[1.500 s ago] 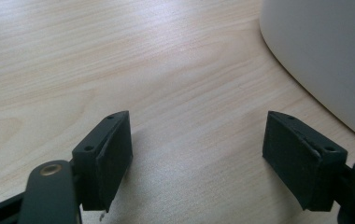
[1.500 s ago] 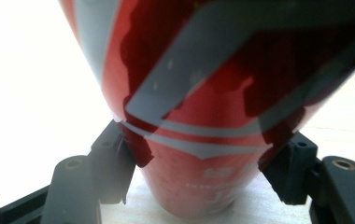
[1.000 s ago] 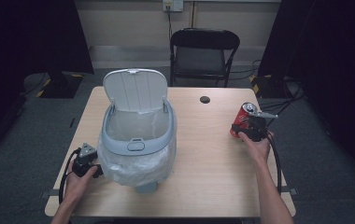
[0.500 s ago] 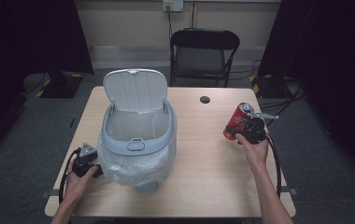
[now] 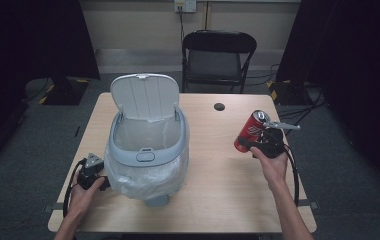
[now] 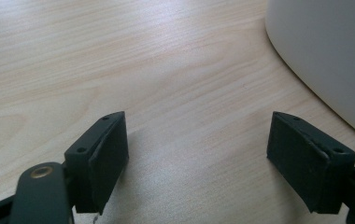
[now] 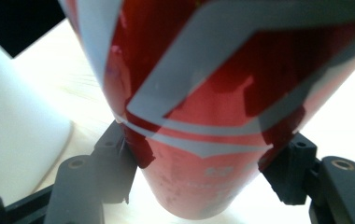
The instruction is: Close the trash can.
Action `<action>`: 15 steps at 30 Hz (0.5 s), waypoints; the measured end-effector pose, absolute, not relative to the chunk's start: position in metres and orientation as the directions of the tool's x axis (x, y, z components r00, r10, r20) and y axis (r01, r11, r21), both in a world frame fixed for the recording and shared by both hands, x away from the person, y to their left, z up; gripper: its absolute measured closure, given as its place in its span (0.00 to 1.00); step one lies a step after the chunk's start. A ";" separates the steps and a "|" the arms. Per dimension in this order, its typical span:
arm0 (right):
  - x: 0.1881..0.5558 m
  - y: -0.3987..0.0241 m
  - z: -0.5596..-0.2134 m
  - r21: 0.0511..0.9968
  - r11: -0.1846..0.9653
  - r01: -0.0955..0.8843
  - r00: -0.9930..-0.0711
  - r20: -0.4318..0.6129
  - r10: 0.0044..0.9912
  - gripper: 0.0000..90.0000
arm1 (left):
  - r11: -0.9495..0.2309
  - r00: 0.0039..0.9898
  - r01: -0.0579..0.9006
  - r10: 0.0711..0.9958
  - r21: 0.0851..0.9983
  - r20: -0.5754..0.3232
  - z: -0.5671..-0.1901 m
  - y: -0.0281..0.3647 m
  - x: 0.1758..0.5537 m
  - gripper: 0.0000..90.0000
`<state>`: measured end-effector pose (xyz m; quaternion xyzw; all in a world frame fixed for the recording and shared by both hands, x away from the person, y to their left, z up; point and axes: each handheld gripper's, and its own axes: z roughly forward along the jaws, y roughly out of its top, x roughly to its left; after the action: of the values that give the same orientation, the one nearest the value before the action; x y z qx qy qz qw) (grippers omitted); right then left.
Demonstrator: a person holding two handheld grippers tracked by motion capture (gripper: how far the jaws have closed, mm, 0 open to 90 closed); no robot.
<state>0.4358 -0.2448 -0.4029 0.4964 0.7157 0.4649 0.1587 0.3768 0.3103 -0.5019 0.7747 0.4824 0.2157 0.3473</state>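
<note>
Gripping the red can (image 5: pixel 249 131), the right gripper (image 5: pixel 258 144) hangs right of the lidded bin (image 5: pixel 148 145); the left gripper (image 6: pixel 199 154), jaws just widened and empty, sits at its base.

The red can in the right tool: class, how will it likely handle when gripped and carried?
The red can likely feels light and thin-walled, so it may dent. Its smooth round side could slip in the right tool. Tilted as held, it would probably roll if dropped.

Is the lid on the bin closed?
No, the bin has its lid flipped up, so the bag-lined inside is open on top.
</note>
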 end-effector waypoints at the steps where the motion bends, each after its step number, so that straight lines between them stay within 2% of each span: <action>1: 0.433 -0.244 -0.400 0.826 0.073 0.559 -0.464 0.238 0.853 0.39 | -0.294 0.442 0.597 0.897 0.746 -0.001 -0.502 0.310 0.377 0.23; 6: 0.422 -0.240 -0.388 0.839 0.089 0.537 -0.499 0.232 0.835 0.39 | -0.293 0.442 0.598 0.897 0.746 -0.001 -0.502 0.310 0.377 0.23; 15: 0.397 -0.234 -0.344 0.895 0.098 0.435 -0.588 0.200 0.784 0.39 | -0.294 0.442 0.598 0.897 0.746 -0.001 -0.502 0.310 0.377 0.23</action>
<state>0.3966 -0.2336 -0.3445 0.4221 0.7220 0.5222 0.1670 0.3769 0.3103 -0.5019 0.7748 0.4823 0.2156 0.3472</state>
